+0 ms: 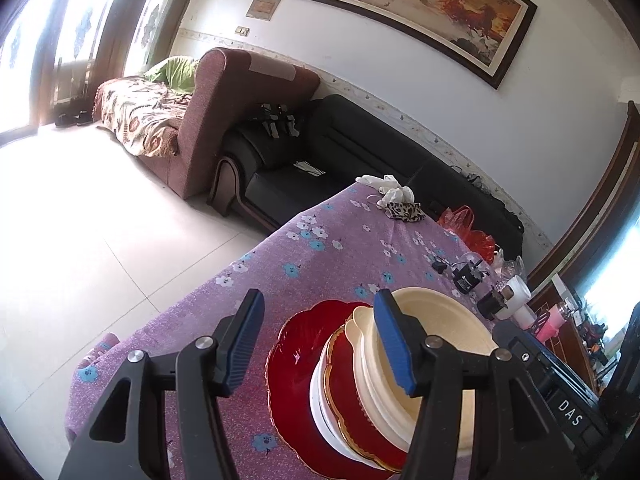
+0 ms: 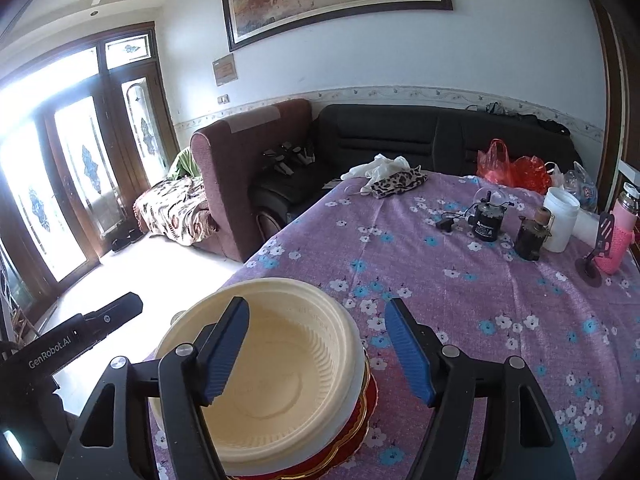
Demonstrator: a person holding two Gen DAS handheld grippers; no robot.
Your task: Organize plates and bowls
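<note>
The near side of the stack of dishes [image 1: 360,392] drops below the picture's bottom edge, and the right claw [image 2: 316,354] covers part of the cream bowl [image 2: 276,364], so how many plates sit under it I can't count. The windows [image 1: 36,40] are blown out white. Labels on the small dark canisters [image 2: 490,218] at the worktop's [image 2: 500,300] far side are too small to read.

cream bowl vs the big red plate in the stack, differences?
The cream bowl is deep and sits on top; the red plate is flat and lies at the bottom on the tablecloth. The bowl is matte cream with a ribbed wall; the plate is glossy red with a scalloped edge. Both belong to one stack.
</note>
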